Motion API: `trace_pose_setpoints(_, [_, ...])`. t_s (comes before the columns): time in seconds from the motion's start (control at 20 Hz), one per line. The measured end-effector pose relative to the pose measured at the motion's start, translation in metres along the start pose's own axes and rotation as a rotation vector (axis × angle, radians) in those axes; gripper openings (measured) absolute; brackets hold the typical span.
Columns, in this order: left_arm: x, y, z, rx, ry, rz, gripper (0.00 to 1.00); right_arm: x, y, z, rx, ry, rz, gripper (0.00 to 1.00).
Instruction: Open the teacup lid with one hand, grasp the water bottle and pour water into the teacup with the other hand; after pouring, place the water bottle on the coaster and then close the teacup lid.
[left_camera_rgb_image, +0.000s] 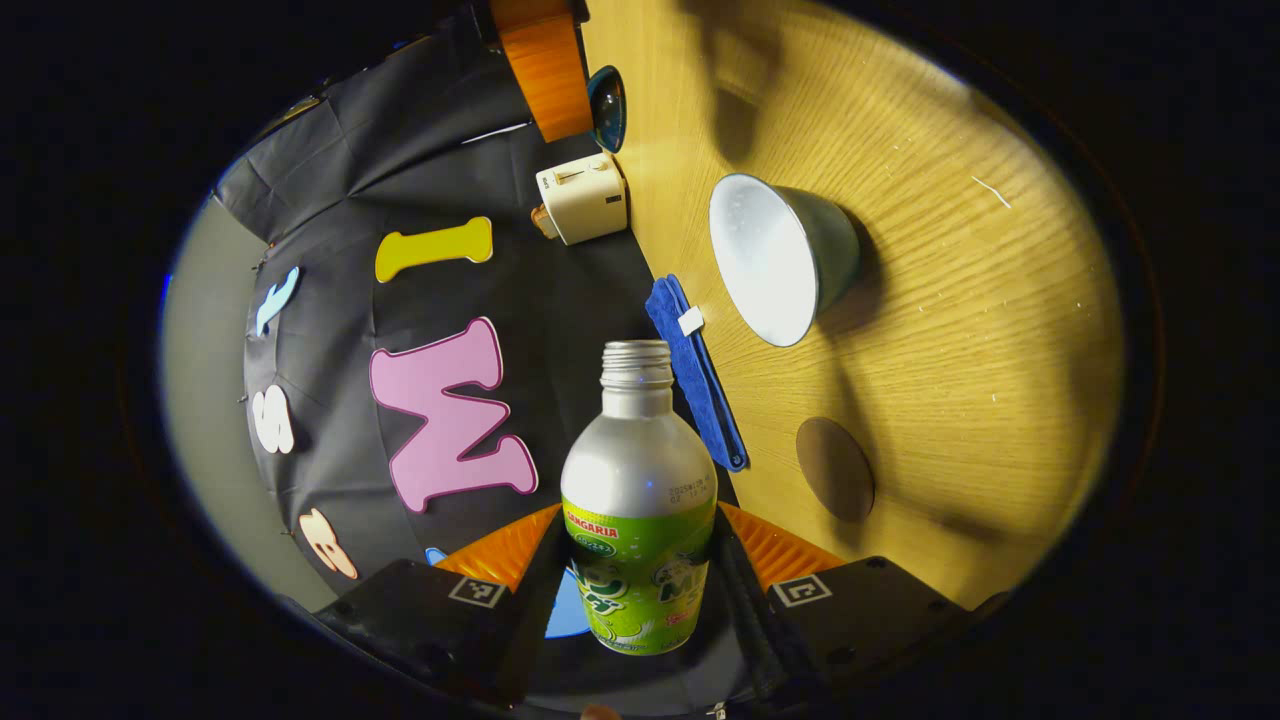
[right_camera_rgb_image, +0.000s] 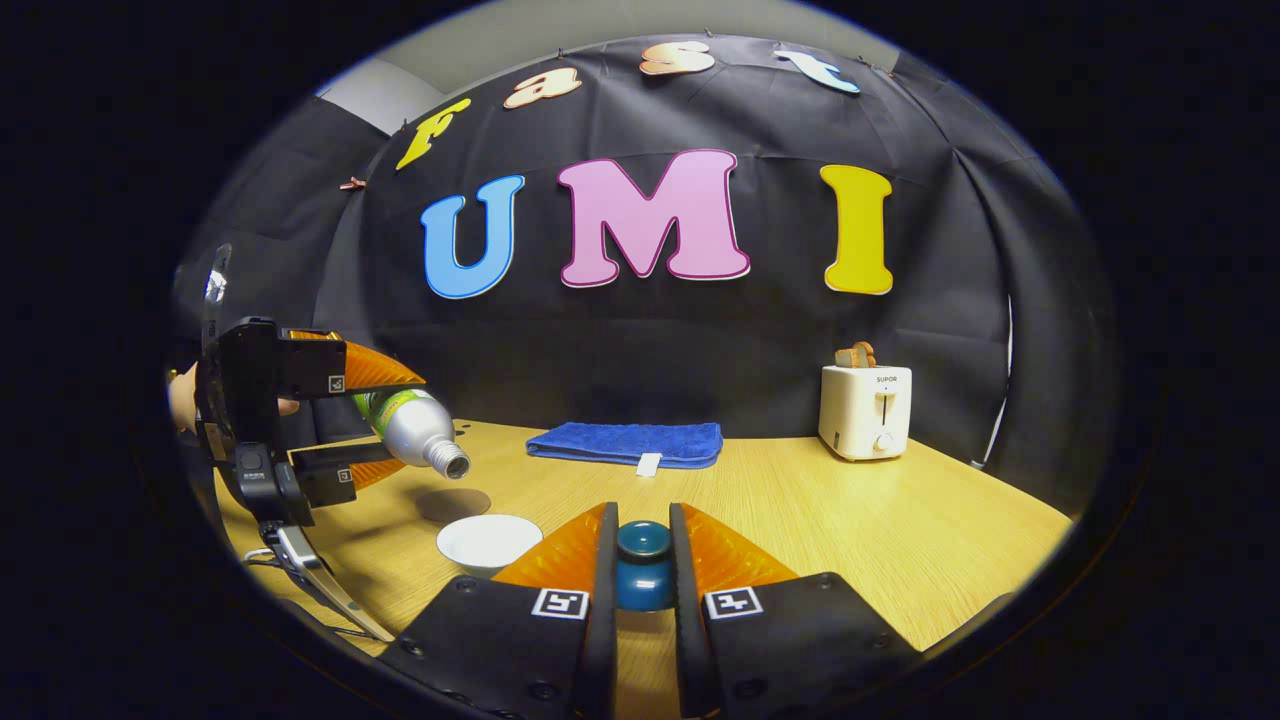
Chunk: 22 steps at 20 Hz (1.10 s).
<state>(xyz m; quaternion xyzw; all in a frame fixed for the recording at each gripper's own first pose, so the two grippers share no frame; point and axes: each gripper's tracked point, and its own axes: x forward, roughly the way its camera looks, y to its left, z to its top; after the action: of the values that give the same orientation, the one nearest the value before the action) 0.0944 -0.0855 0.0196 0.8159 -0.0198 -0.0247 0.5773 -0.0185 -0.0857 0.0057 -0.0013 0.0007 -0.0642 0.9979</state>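
We have the lid (right_camera_rgb_image: 643, 565) off, pinched in our right gripper (right_camera_rgb_image: 640, 560), our left gripper (left_camera_rgb_image: 640, 590) squeezes the tipped water bottle (left_camera_rgb_image: 638, 500) above the teacup (left_camera_rgb_image: 780, 258); coaster (left_camera_rgb_image: 835, 468) and closing wait.

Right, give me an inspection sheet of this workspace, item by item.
Surface: light wooden table, dry as far as visible.
Job's things: silver bottle with green label, uncapped, tilted toward the open white-lined teacup; dark blue teacup lid lifted off; round brown coaster bare.
Clutter: folded blue towel; white toaster at the back.
Grippers: left gripper clamps the bottle; right gripper clamps the lid.
Cables: nothing seen.
Surroundings: black cloth wall.
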Motion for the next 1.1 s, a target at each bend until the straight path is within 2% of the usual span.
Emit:
trace_pose_setpoints(0.45, [0.002, 0.002, -0.008, 0.057, 0.010, -0.009, 0.82, 0.000, -0.001, -0.001, 0.000, 0.000, 0.000, 0.28])
trace_pose_setpoints(1.1, [0.005, 0.020, -0.009, 0.206, -0.012, 0.006, 0.82, 0.002, -0.001, -0.001, 0.000, -0.001, 0.000, 0.27])
